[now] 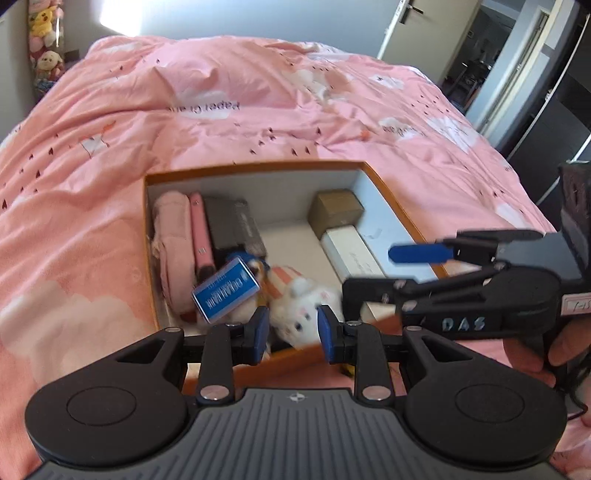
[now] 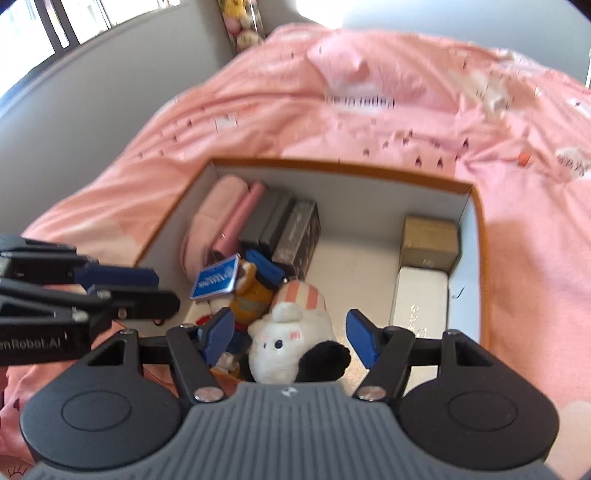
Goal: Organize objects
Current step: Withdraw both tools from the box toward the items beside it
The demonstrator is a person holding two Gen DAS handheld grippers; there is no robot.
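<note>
While both grippers hang over the box on the pink quilt, the left gripper stands part open, empty, and the right gripper gapes wide, empty. White plush lies below the right's fingers, touching neither. Blue card lies ahead-left of it, boxes ahead-right.

- I am in a bedroom at home.
- A big bed with a pink blanket fills the room.
- Soft toys are stacked in the corner.
- A door stands open behind the bed.
</note>
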